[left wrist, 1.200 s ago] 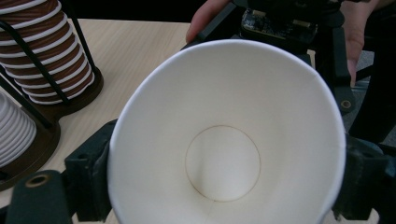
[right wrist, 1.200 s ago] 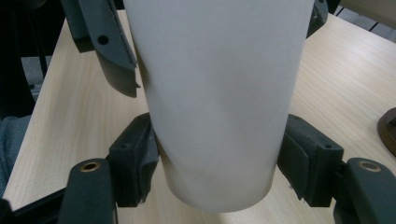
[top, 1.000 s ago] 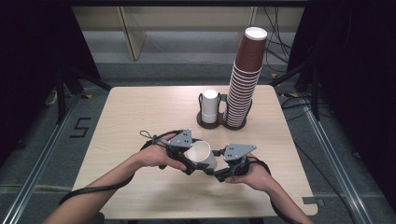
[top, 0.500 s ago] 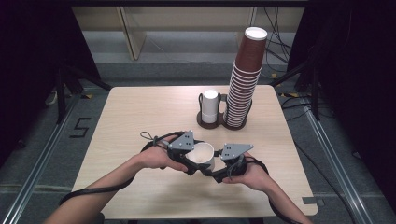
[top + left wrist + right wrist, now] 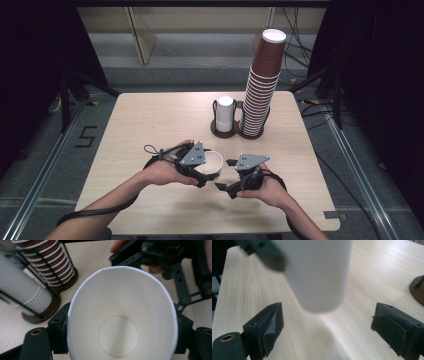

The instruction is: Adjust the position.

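A: High view first. What are the tongs doing?

B: The left gripper (image 5: pixel 204 172) is clamped on a white paper cup (image 5: pixel 211 164), mouth tipped up toward the camera, low over the table (image 5: pixel 150 125). The right gripper (image 5: pixel 227 176) sits just beside it, and its jaws have just been opening, with nothing between them now. I read that as a handover: one hand takes the cup over, the other lets go.

A: And beyond the tongs?

B: Well apart from both, a rack (image 5: pixel 235 131) holds a short stack of white cups (image 5: pixel 225 113) and a tall stack of brown cups (image 5: pixel 262 85). The single cup probably came from there.

A: Left gripper view?

B: You look straight into the cup (image 5: pixel 122 315). The pads (image 5: pixel 58 332) press its wall on both sides and the rim is squeezed slightly oval, so the hold is firm. The right gripper (image 5: pixel 160 255) shows past the rim, and the rack (image 5: pixel 50 307) stands off to one side.

A: Right gripper view?

B: Its jaws stand wide apart, pads (image 5: pixel 265 332) bare. The cup (image 5: pixel 319 275) hangs ahead of them, blurred, above the table (image 5: pixel 367 272), touching neither pad. One jaw of the left gripper (image 5: pixel 265 253) shows on the cup's side.
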Demonstrator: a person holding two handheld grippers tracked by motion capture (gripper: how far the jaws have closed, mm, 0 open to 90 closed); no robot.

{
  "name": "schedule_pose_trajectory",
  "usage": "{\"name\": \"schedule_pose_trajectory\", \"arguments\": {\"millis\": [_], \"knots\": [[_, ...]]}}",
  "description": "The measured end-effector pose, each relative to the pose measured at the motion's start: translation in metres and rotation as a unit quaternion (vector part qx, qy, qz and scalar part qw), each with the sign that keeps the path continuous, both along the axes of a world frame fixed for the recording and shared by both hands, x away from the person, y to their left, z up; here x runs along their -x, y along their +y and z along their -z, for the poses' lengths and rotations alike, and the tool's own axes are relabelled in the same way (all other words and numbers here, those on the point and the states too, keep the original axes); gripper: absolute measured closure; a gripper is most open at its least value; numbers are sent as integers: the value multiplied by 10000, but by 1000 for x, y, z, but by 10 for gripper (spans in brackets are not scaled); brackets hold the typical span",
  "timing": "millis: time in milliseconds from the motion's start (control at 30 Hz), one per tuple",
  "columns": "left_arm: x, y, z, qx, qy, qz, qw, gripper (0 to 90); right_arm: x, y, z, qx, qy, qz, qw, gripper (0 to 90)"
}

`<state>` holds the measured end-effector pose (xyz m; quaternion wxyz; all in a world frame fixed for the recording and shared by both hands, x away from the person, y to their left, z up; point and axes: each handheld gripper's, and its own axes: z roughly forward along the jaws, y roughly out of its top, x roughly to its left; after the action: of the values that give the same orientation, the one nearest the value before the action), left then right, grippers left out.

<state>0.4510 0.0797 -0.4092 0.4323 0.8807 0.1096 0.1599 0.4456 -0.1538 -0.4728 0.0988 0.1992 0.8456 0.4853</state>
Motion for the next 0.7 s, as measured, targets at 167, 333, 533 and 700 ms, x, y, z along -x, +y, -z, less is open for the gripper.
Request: {"name": "schedule_pose_trajectory", "arguments": {"millis": [167, 333, 533, 700], "knots": [[0, 18, 0, -128, -15, -568, 9983, 243, 5, -7, 1, 100, -135, 105, 9998, 135], [2, 32, -3, -187, -74, -933, 9954, 246, 10, -9, 7, 18, -58, 279, 9996, 151], [6, 42, -3, -307, -116, -1270, 9914, 248, 10, -12, 9, 28, -227, 442, 9988, 151], [9, 46, -1, -270, 2, -1501, 9883, 248, 9, -18, 11, -102, -108, 667, 9977, 153]]}}
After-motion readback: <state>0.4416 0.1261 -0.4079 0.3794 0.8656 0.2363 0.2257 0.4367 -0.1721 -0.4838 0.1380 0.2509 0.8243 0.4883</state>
